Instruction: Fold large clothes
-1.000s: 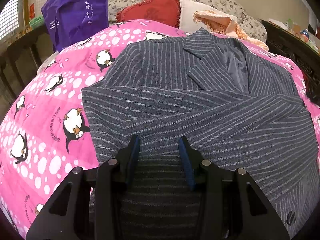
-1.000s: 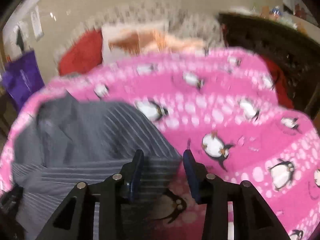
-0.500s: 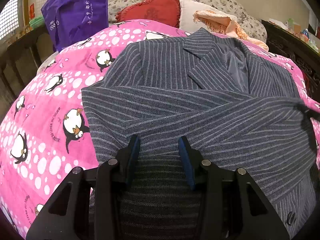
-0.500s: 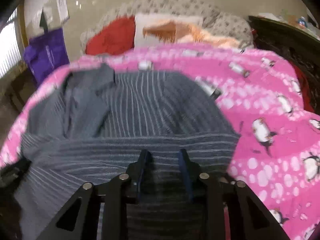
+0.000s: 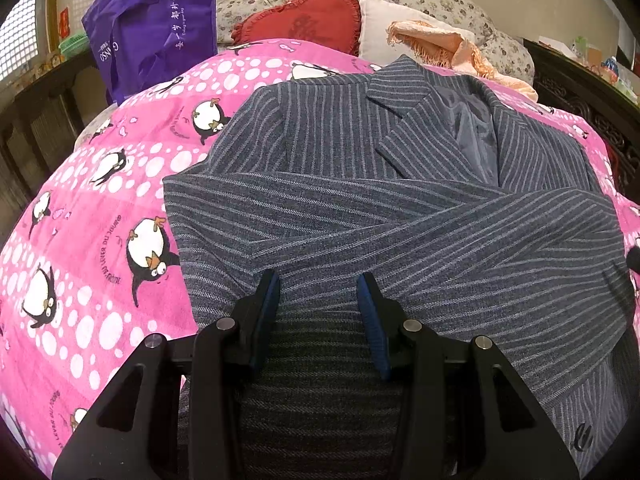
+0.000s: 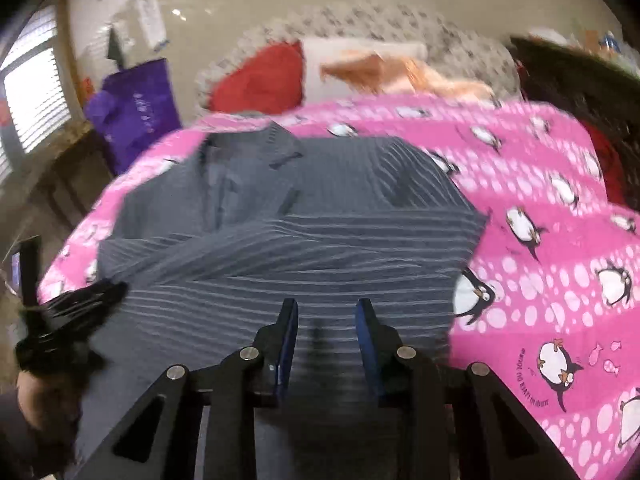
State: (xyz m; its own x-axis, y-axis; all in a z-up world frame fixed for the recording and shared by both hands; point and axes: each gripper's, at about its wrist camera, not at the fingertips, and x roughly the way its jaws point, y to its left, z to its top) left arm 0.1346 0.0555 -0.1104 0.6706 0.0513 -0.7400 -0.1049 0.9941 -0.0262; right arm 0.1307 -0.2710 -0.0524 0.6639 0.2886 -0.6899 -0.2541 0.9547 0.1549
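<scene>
A grey pinstriped suit jacket [image 5: 360, 184] lies front up on the pink penguin blanket [image 5: 100, 240], both sleeves folded across its chest. My left gripper [image 5: 318, 286] is open just above the jacket's lower part, nothing between its fingers. In the right wrist view the jacket [image 6: 300, 220] is blurred; my right gripper [image 6: 326, 312] is open over its lower right part, holding nothing. The left gripper shows as a dark blur at that view's left edge [image 6: 68, 320].
A purple bag [image 5: 156, 28] stands at the bed's far left. A red cushion [image 5: 316, 20], a white pillow and an orange cloth [image 5: 440, 48] lie at the head. Dark wooden furniture [image 5: 592, 92] runs along the right side.
My right gripper has swung left from over the pink blanket to above the jacket's lower right part. The left gripper and the jacket have stayed where they were.
</scene>
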